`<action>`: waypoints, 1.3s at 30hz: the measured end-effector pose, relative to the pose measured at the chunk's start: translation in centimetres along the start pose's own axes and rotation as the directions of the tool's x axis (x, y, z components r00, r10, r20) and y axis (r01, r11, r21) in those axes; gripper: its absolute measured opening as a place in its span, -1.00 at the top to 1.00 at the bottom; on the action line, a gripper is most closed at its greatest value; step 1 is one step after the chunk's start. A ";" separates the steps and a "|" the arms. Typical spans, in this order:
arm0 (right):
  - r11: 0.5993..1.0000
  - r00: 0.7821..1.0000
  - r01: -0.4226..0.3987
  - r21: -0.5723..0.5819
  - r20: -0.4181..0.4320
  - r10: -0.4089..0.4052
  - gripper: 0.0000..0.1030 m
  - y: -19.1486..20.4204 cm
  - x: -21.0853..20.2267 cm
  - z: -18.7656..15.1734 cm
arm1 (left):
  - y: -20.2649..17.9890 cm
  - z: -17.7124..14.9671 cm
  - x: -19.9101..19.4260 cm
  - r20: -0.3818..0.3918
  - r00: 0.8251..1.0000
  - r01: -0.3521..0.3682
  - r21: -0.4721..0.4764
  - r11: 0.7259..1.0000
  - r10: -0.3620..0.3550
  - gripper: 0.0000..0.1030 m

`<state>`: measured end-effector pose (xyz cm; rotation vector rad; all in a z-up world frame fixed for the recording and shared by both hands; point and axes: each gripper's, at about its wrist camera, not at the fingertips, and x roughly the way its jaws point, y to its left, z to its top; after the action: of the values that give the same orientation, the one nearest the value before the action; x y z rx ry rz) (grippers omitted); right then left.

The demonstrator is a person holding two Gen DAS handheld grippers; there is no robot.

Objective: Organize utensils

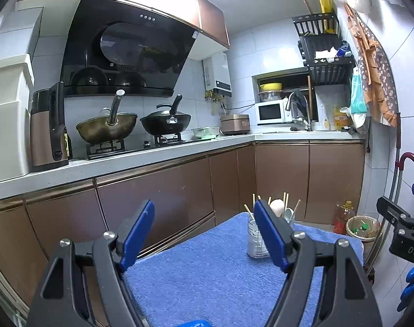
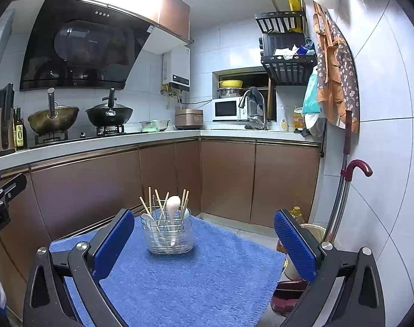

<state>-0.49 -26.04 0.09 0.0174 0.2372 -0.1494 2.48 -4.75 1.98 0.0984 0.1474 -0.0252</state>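
Pointing nearly level, left hand-held gripper (image 1: 204, 234) and right hand-held gripper (image 2: 204, 238) – both released, empty.

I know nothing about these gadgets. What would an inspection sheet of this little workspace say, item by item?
Surface: blue fluffy towel covering a small table.
Job's things: clear wire-framed utensil holder standing upright on the towel, holding wooden chopsticks and a white spoon.
Clutter: nothing seen on the towel.
Grippers: left gripper and right gripper both open, blue fingers empty.
Cables: nothing seen.
Surroundings: kitchen counter, two woks, white microwave, brown cabinets.
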 end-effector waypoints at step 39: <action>1.000 1.000 0.016 -0.002 0.015 -0.016 -1.00 0.3 -1.1 0.5 | 0.7 -0.1 -1.3 0.001 1.000 0.006 -0.034 0.999 -0.006 -0.44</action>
<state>-1.41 -25.56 0.85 0.0127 0.2228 -0.1657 1.17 -3.98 2.14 0.0637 0.1476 -0.0291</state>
